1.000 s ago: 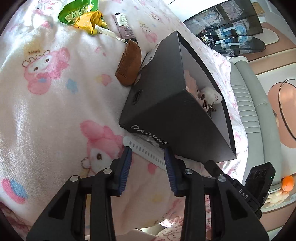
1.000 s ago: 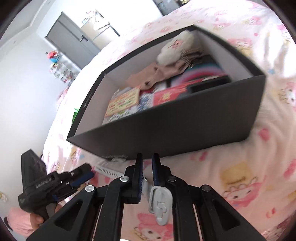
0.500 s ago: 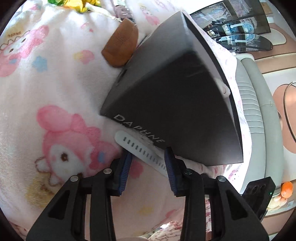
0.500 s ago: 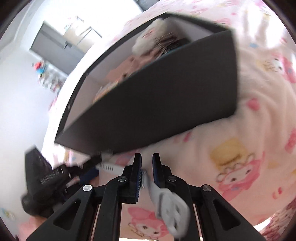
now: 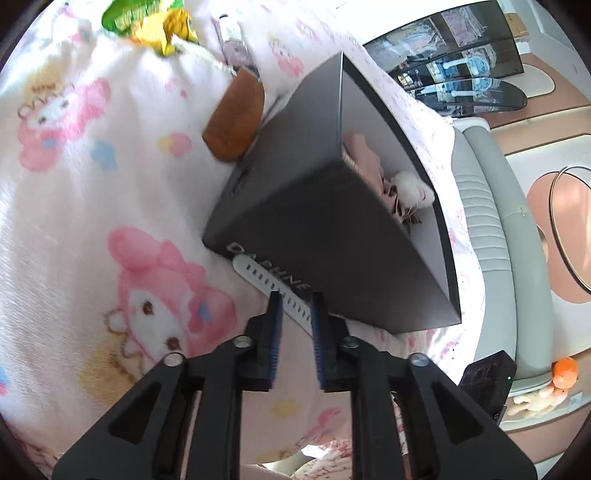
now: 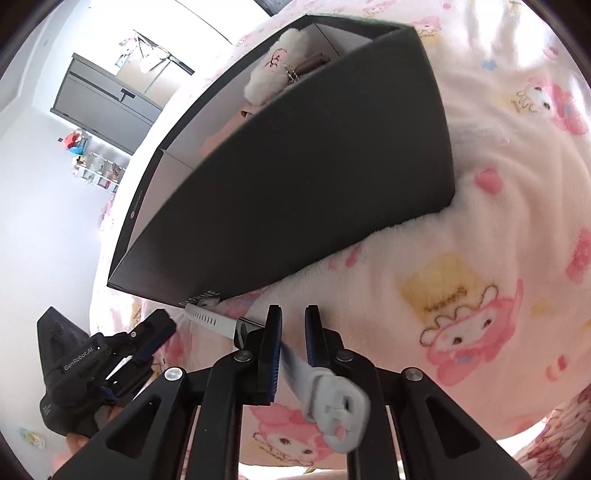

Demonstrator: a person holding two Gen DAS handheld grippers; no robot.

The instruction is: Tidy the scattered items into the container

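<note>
A black box [image 5: 317, 206] marked DAPHNE stands on the pink cartoon blanket, with a white plush [image 5: 412, 190] and pink items inside; it also shows in the right wrist view [image 6: 314, 177]. A grey-white watch strap [image 5: 266, 280] lies against the box's front corner. My left gripper [image 5: 295, 308] has its jaws narrowed around the perforated end of the strap. My right gripper [image 6: 293, 328] stands over the strap's middle with a small gap, the strap [image 6: 295, 365] passing between the jaws and its buckle end [image 6: 341, 408] hanging near the camera. The left gripper [image 6: 155, 332] shows in the right wrist view too.
A brown wooden comb [image 5: 236, 125] leans by the box's far side. Green and yellow snack packets [image 5: 155, 18] and a small tube [image 5: 232, 40] lie farther off on the blanket [image 5: 74, 221]. A grey padded bed edge [image 5: 491, 229] runs along the right.
My left gripper has narrowed onto the strap's perforated end. My right gripper's jaws have parted slightly, and the strap's buckle end has swung to the right. The box looks closer in the right view.
</note>
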